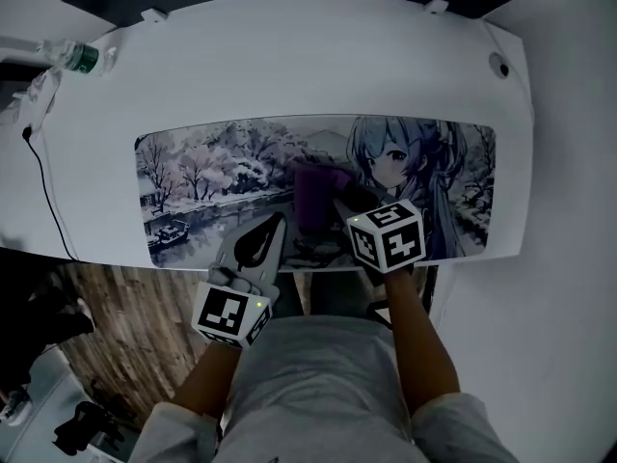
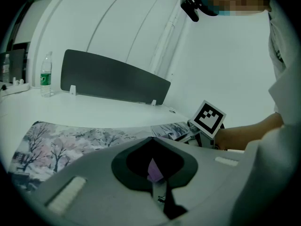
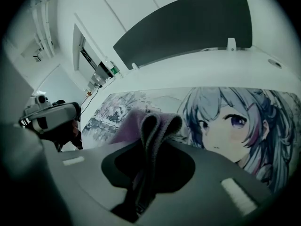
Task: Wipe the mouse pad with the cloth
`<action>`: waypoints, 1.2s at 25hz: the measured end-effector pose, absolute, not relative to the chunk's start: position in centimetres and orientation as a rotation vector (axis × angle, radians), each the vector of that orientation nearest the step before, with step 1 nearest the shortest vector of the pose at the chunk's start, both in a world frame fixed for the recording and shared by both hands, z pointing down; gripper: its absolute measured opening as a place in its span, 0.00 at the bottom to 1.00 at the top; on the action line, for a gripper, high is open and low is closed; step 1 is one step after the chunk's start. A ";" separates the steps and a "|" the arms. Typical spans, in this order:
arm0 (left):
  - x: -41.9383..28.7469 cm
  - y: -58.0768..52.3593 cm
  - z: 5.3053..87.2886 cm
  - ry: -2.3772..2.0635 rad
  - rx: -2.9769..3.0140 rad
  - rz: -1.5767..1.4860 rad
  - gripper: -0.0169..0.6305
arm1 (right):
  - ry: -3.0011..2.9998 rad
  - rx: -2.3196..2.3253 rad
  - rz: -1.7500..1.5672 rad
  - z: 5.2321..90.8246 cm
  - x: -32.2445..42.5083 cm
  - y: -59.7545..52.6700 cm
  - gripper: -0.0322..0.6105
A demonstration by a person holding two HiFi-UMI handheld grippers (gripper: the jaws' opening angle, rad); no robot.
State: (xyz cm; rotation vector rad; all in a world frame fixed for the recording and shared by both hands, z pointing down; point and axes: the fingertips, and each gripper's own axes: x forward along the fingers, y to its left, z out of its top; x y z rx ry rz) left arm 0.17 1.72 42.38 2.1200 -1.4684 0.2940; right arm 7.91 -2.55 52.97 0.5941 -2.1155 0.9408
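Cloth (image 1: 313, 191), purple, is clamped in the right hand-held gripper (image 1: 339, 201) on the mouse pad (image 1: 212, 167). Just left of it, the left hand-held gripper (image 1: 278, 223) has its jaws together.

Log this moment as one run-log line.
right gripper: shut on cloth | cloth: over mouse pad | left gripper: shut, empty
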 end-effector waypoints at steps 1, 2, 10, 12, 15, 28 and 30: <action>0.9 1.4 42.4 -1.465 2.123 0.293 0.05 | -2.114 0.595 0.940 53.0 8.6 -2.7 0.13; 1.6 1.1 42.4 -1.461 2.127 0.293 0.05 | -2.113 0.597 0.939 53.0 9.4 -3.0 0.13; 6.9 -1.0 42.4 -1.416 2.162 0.306 0.05 | -2.105 0.628 0.956 53.0 15.3 -4.6 0.13; 8.0 -1.7 42.1 -1.407 2.175 0.313 0.05 | -2.102 0.638 0.956 53.0 16.7 -5.0 0.13; 9.4 -2.2 42.1 -1.392 2.193 0.324 0.05 | -2.098 0.653 0.960 53.0 18.9 -5.6 0.13; 13.9 -4.2 42.2 -1.323 2.233 0.364 0.05 | -2.070 0.738 0.992 53.0 26.7 -7.8 0.14; 14.6 -4.7 42.0 -1.316 2.233 0.381 0.05 | -2.065 0.749 0.993 53.1 27.9 -8.2 0.14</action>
